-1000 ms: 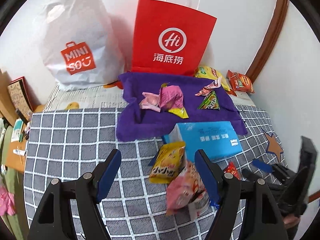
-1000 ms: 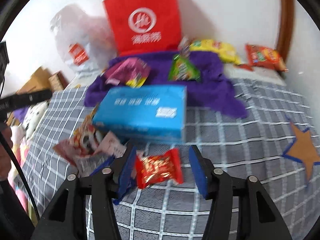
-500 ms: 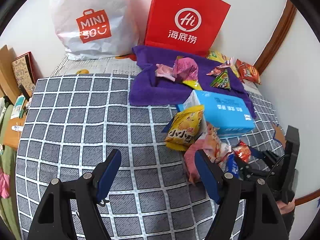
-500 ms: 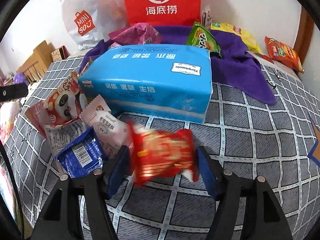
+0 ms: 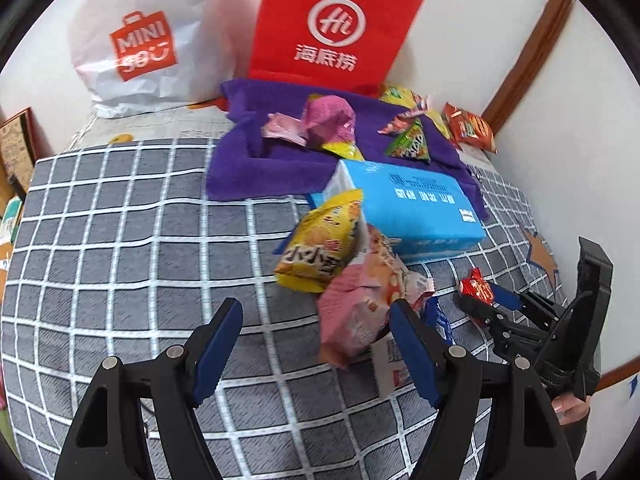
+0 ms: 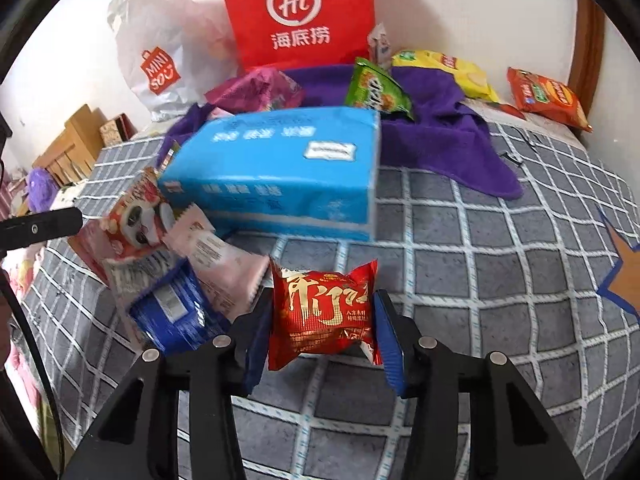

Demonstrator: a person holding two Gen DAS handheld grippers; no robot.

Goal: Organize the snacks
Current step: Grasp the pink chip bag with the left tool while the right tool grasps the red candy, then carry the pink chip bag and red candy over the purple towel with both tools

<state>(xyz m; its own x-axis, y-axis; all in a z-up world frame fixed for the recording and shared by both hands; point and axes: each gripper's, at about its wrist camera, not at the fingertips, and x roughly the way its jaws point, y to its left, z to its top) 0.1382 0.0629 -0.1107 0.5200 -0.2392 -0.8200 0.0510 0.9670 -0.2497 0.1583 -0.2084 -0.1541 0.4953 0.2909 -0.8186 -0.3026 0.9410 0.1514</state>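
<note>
Red snack packet (image 6: 322, 316), now apparently clamped by closing right gripper (image 6: 320, 330), left gripper (image 5: 316, 344) agape

We read "MINISO" in white on an orange bag logo, printed on the white bag (image 5: 148, 36); it is clear in the left wrist view and tilted in the right. The red bag (image 5: 336, 24) carries a white ring with "Hi" inside and 海底捞 under it (legible in both views). The blue box (image 6: 280, 168) bears rows of white characters, too blurred for us to read. The red packet (image 6: 322, 312) shows large gold brush characters and small print that we cannot make out. The yellow packet (image 5: 320, 248) has dark block characters, unreadable upside down.
</note>
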